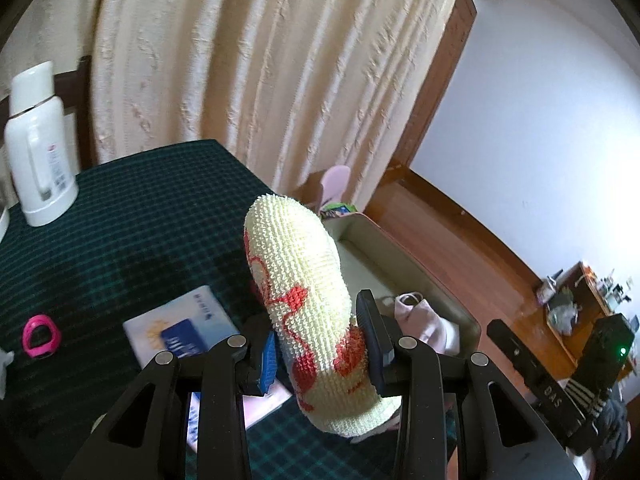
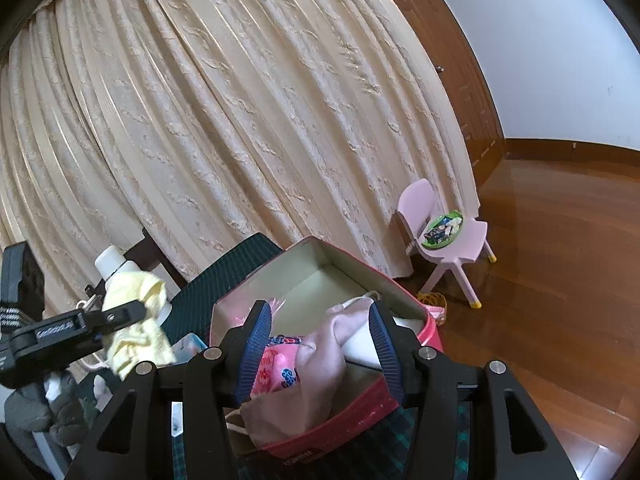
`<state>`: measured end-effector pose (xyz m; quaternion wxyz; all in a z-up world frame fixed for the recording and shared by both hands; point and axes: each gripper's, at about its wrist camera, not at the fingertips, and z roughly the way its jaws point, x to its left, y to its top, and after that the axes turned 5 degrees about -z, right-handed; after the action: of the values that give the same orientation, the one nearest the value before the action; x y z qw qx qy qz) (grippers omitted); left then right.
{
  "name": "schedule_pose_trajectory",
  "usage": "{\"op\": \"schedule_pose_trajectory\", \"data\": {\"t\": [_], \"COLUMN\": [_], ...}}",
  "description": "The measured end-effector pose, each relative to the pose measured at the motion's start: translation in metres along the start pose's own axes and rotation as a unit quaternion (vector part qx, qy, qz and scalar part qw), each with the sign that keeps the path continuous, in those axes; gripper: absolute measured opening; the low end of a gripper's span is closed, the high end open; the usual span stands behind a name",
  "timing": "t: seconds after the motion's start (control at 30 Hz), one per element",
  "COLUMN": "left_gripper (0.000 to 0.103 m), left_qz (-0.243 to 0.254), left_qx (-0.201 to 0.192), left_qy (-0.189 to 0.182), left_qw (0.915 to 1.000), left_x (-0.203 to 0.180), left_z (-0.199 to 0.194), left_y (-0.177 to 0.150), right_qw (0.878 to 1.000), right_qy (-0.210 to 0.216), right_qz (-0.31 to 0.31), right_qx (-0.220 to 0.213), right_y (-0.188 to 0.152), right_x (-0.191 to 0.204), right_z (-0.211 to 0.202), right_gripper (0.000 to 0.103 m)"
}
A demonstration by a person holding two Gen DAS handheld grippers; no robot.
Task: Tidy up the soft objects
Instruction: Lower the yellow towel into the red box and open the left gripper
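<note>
Left wrist view: the left gripper (image 1: pixel 322 350) pinches a cream knitted sock (image 1: pixel 308 300) with red patterning; both pads press its lower part, and its rounded toe points toward 12 o'clock. The sock is held above the edge of a table covered with a dark green checked cloth (image 1: pixel 120 220). At 10 o'clock on the cloth stands a white thermos (image 1: pixel 38 152); at 9 o'clock lies a pink ring-shaped item (image 1: pixel 40 336); at 7 o'clock, just beside the left finger, lies a white and blue booklet (image 1: pixel 180 332). At 3 o'clock from the sock sits an open box (image 1: pixel 400 248) holding pale pink fabric (image 1: pixel 420 316).

Right wrist view: the right gripper (image 2: pixel 322 354) hovers over the open box (image 2: pixel 304 264), red outside and pale inside. Its jaws are spread, with a bundle of pink fabric (image 2: pixel 316 360) lying in the box between them; the pads do not press it. At 9 o'clock the left gripper (image 2: pixel 132 312) appears with the cream sock (image 2: pixel 132 320) in its grip, in front of the thermos (image 2: pixel 110 262). At 2 o'clock a pink child's chair (image 2: pixel 444 232) stands on the wooden floor (image 2: pixel 560 280) before a cream curtain (image 2: pixel 240 120).
</note>
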<state>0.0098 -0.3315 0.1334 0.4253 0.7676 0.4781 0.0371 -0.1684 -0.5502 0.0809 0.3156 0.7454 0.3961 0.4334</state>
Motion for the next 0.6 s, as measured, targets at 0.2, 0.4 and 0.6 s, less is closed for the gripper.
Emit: {"op": "schedule_pose_trajectory", "data": {"t": [0.2, 0.4, 0.6], "left_gripper": [0.036, 0.068, 0.069], "left_qz": [0.016, 0.027, 0.025], "left_qx": [0.011, 0.020, 0.019], "left_qy": [-0.005, -0.017, -0.028], "left_qw": [0.9998, 0.9993, 0.9991], "left_x": [-0.013, -0.024, -0.020], "left_z": [0.021, 0.043, 0.045], "left_y": [0.005, 0.014, 0.015], "right_qw": [1.000, 1.000, 1.000], "right_qy": [0.000, 0.000, 0.002], "right_qz": [0.000, -0.002, -0.017], "right_qx": [0.003, 0.005, 0.008], "right_y": [-0.002, -0.003, -0.006], "right_x": [-0.003, -0.001, 0.006], "right_z": [-0.001, -0.001, 0.001], "right_gripper": [0.054, 0.054, 0.054]}}
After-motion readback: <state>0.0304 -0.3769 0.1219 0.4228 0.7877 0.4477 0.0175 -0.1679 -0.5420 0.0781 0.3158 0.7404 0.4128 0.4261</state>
